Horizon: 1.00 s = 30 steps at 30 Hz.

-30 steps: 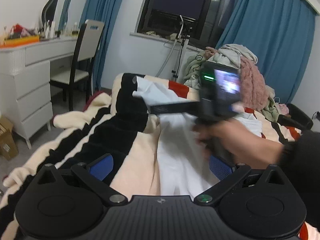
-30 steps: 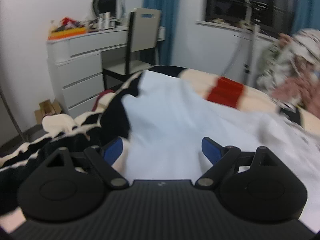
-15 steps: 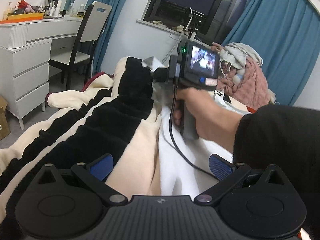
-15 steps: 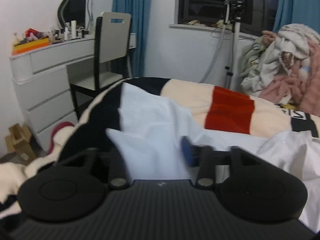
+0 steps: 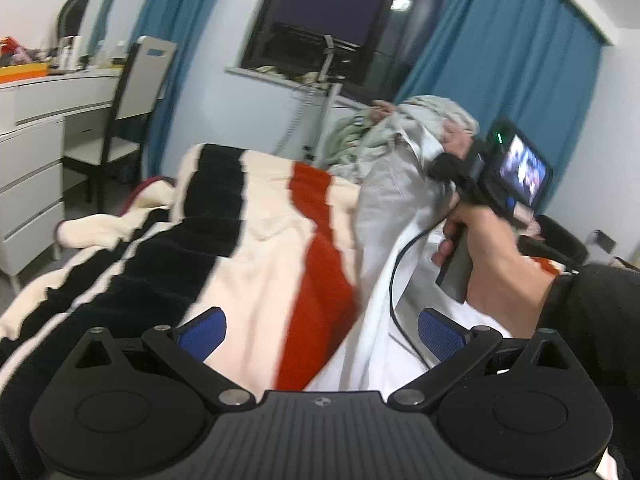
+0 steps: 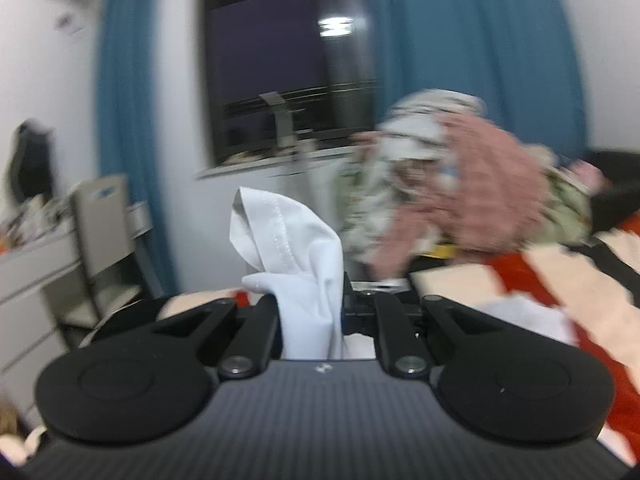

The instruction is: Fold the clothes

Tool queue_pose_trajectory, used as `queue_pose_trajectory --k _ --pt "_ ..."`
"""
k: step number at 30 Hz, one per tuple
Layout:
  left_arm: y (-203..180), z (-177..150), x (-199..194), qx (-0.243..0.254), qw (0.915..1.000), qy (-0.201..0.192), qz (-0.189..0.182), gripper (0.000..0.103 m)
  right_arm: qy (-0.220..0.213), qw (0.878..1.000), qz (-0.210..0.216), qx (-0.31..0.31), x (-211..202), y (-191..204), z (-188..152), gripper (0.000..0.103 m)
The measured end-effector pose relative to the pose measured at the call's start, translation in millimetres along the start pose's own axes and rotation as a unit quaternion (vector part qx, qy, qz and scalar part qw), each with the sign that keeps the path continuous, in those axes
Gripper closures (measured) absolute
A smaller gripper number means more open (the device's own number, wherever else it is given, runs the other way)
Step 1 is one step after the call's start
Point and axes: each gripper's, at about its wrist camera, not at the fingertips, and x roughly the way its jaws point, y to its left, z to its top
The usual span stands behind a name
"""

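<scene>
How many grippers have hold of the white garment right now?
1. The right gripper is shut on the white garment; the left gripper hangs open above the bed, holding nothing.

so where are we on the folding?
Done: nothing folded yet. In hand: right gripper is shut on a bunched edge of the white garment, lifting it off the striped blanket; left gripper open, empty. Left: this fold, plus the clothes pile.

Home bedroom: striped fleece blanket (image 5: 272,240) on bed, white drawer dresser (image 5: 32,152) far left, blue curtains (image 5: 500,92).
</scene>
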Motion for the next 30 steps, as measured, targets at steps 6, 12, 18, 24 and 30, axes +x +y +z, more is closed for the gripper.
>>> queue_pose_trajectory --k 6,12,18,24,30 --pt "-20 -12 18 0.012 0.9992 0.035 -0.018 0.0 0.054 0.994 -0.049 0.08 22 -101 -27 0.092" --pt "-32 -17 44 0.022 0.9984 0.051 0.015 0.0 0.118 0.982 -0.018 0.144 45 -145 -60 0.081" --pt "-38 0 37 -0.015 0.9993 0.03 0.015 0.001 0.141 0.976 0.031 0.163 19 -148 -45 0.028" --pt "-56 7 1 0.0 1.0 0.008 0.003 0.001 0.123 0.985 0.038 0.115 -50 -150 -9 0.027" --pt "-40 12 -37 -0.052 0.9969 0.041 -0.042 0.001 0.117 0.989 0.047 0.079 -154 -161 9 0.027"
